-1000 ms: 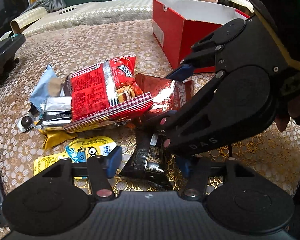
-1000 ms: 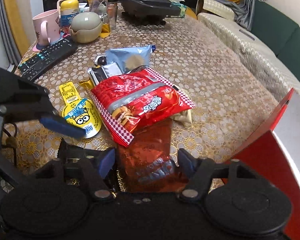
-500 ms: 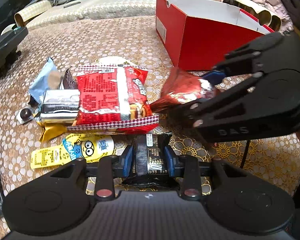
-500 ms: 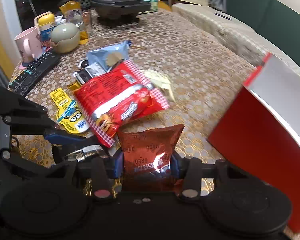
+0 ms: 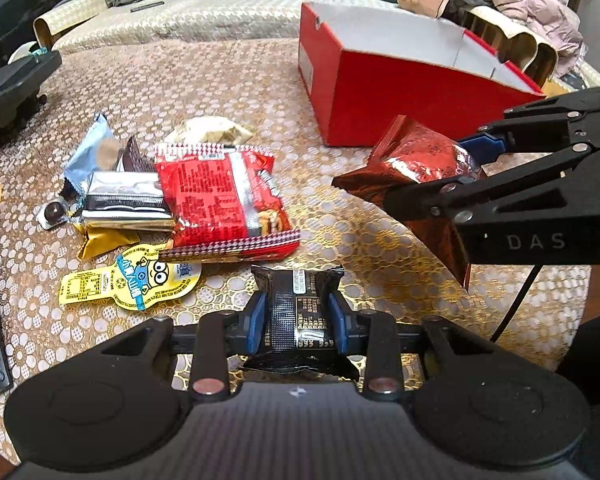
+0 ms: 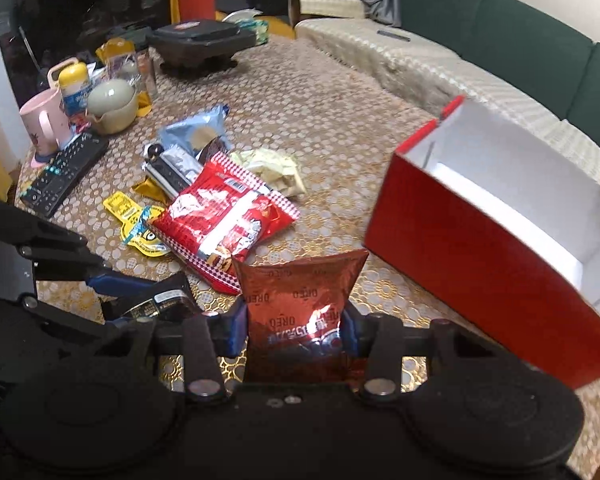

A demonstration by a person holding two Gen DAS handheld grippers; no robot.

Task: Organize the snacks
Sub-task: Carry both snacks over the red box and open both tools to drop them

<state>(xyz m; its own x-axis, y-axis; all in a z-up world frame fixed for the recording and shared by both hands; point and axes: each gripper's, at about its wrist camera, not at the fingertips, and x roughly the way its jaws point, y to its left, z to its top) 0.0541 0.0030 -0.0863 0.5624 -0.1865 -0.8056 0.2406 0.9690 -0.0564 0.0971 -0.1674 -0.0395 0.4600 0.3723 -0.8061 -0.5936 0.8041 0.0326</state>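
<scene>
Black snack packet (image 5: 298, 312) pinched between the blue pads of the left gripper (image 5: 298, 320), low centre of the left wrist view, lifted just clear of the gold-patterned tablecloth (image 5: 220, 80). Dark red foil Oreo pouch (image 6: 300, 308) clamped in the right gripper (image 6: 296, 332), bottom centre of the right wrist view; same pouch seen at right of the left wrist view (image 5: 416, 168), hanging in the air in front of the red box (image 5: 400, 92). Both sets of jaws narrow, each closed on its packet.

Step in hand, by judgement: carrying two picked snacks toward the box. Next move likely calls for bringing each gripper over the open top, right side first since nearer, then letting go with the pouch above the white interior rather than the rim.

Box interior (image 6: 520, 184), right of the right wrist view: white, and no snacks visible in the part shown; far corner hidden.

Still on the cloth, centre-left: red chip bag (image 5: 220, 196), silver bar (image 5: 124, 196), pale blue packet (image 5: 90, 152), yellow cartoon sachet (image 5: 140, 280), crumpled cream wrapper (image 5: 208, 130), a small round foil sweet (image 5: 54, 212). Remote control (image 6: 66, 172) and pink mug (image 6: 46, 124) at upper left of the right wrist view, apart from the snacks.
</scene>
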